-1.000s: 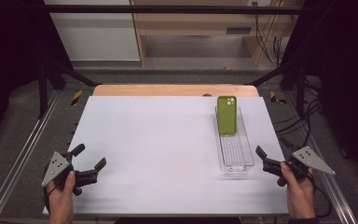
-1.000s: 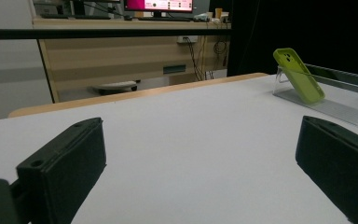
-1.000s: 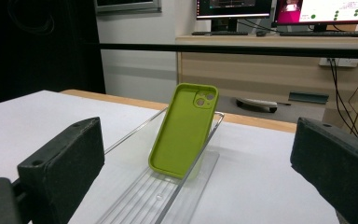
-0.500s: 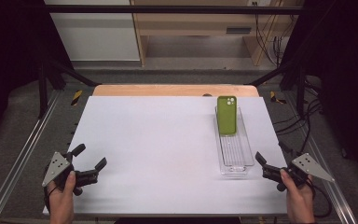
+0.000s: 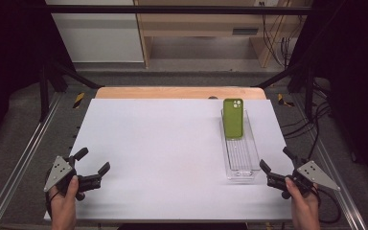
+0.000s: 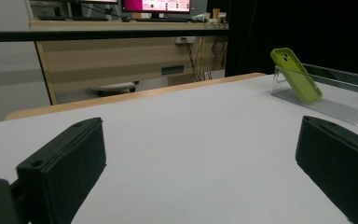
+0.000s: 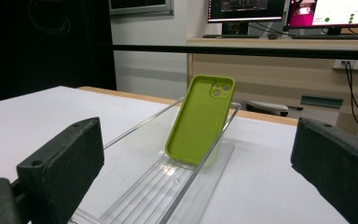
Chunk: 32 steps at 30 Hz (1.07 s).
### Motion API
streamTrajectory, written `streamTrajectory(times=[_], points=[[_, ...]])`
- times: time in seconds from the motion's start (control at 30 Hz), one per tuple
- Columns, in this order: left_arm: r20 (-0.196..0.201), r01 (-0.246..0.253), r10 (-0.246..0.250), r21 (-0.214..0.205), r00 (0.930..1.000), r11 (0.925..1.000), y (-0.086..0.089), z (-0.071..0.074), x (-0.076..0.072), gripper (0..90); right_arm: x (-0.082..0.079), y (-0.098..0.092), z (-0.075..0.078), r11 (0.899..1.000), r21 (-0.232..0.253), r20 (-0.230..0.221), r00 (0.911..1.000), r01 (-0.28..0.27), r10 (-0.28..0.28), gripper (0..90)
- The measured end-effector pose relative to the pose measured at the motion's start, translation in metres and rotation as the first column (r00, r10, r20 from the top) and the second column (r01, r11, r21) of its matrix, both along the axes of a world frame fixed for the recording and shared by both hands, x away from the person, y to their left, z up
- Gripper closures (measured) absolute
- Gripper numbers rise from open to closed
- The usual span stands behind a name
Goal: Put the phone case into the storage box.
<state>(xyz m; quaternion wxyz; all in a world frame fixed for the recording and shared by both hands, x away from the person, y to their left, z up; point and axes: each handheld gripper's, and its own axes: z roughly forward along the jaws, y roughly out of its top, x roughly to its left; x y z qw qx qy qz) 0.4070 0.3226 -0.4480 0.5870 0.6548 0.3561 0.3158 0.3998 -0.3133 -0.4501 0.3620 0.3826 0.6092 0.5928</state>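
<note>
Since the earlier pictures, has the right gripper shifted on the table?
Yes. The right gripper has drawn back toward the person, away from the near end of the clear plastic tray, and is now slightly farther from it in the high view.

table (image 5: 163,143) centre: open | obstacle: tray (image 5: 241,160) with phone case (image 5: 233,118), right side
</note>
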Motion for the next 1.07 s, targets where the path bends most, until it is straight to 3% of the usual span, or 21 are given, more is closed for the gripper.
streamTrajectory(times=[0.47, 0.8, 1.07], points=[[0.005, 0.013, -0.013, 0.014, 0.9999, 0.9998, -0.004, 0.0, 0.001, 1.1, 0.001, 0.012, -0.008, 0.999, -0.016, -0.009, 0.9989, -0.047, 0.046, 2.5], [0.025, 0.043, -0.044, 0.02, 0.9987, 0.9989, -0.011, 0.0, -0.003, 1.0, 0.006, 0.025, -0.011, 0.995, 0.0, -0.019, 0.9948, -0.1, 0.1, 3.0], [0.042, 0.054, -0.054, 0.01, 0.9976, 0.9985, -0.014, 0.001, -0.007, 1.0, 0.015, 0.031, -0.013, 0.994, 0.018, -0.055, 0.9923, -0.11, 0.111, 3.3]])
